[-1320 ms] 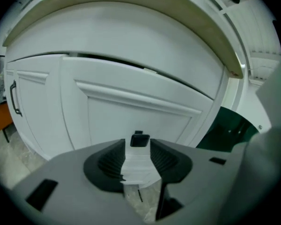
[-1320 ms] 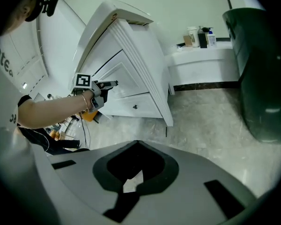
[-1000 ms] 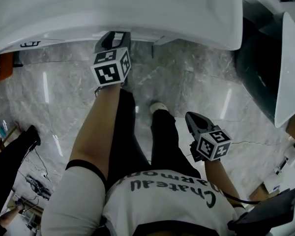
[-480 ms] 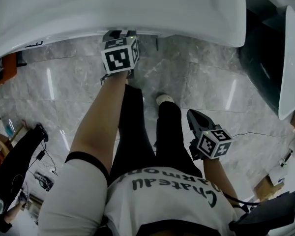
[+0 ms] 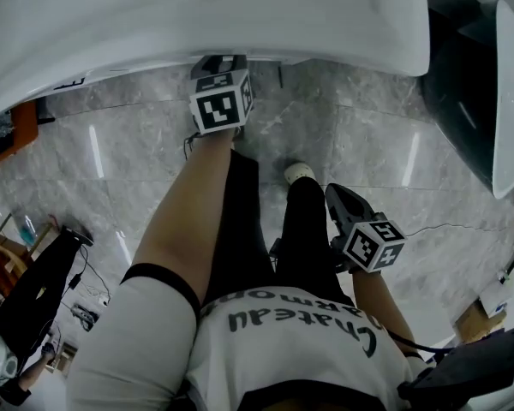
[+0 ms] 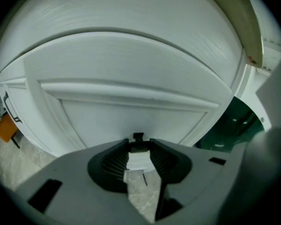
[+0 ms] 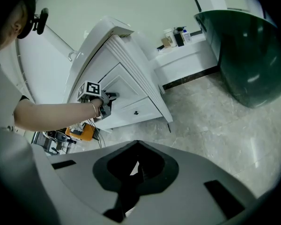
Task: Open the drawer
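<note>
The white drawer front [image 6: 131,107] fills the left gripper view, with its small dark knob [image 6: 138,136] low in the middle. My left gripper [image 6: 139,146] is right at that knob. Its jaws are closing with the knob between their tips, and a gap still shows on each side. In the head view the left gripper [image 5: 220,65] reaches under the overhanging cabinet top [image 5: 240,15]. From the right gripper view, the left gripper [image 7: 107,99] is at the upper drawer of the cabinet [image 7: 126,78]. My right gripper [image 5: 332,193] hangs low beside the person's leg, shut and empty.
A lower drawer with its own knob [image 7: 136,112] sits beneath the upper one. A dark green glass basin [image 7: 243,50] stands right of the cabinet, next to a white counter with bottles [image 7: 175,36]. An orange object [image 7: 84,132] and cables lie left on the marble floor [image 5: 360,135].
The left gripper has stayed at the drawer front while the head view shifted. The right gripper has lifted slightly and rolled beside the leg.
</note>
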{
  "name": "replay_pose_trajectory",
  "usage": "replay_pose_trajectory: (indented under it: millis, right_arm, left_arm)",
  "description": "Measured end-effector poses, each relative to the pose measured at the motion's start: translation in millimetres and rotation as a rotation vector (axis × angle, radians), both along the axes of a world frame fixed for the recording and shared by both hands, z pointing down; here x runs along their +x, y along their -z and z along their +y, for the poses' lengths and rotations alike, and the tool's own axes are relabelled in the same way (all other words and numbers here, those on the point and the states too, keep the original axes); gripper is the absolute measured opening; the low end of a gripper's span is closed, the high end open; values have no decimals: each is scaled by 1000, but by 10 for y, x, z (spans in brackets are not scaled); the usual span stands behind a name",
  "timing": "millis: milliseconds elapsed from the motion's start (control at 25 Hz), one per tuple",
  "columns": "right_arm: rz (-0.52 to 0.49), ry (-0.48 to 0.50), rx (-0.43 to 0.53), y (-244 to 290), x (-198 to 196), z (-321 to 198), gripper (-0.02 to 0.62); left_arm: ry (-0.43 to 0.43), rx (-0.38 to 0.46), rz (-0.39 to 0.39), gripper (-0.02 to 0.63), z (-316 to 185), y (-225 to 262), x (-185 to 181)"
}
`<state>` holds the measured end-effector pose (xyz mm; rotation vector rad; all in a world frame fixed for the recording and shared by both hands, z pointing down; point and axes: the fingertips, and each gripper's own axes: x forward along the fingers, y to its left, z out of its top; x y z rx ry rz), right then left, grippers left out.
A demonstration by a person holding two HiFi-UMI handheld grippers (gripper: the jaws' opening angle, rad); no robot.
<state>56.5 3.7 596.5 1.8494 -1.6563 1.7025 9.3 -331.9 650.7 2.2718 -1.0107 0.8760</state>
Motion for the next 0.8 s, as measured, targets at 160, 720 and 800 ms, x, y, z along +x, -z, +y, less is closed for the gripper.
replay_pose_trajectory:
  millis: [160, 720, 800]
  right_arm:
    - [7, -23, 24, 38, 35, -113, 3]
    - [-30, -21, 27, 57, -233, -213, 3]
    - [-31, -25, 29, 59, -212, -228, 3]
  left_arm:
    - [-5, -6, -20, 143, 190, -53, -160]
    - [-38, -61, -36, 143, 543, -78, -371]
    - [-35, -67, -42, 143, 627, -87, -430]
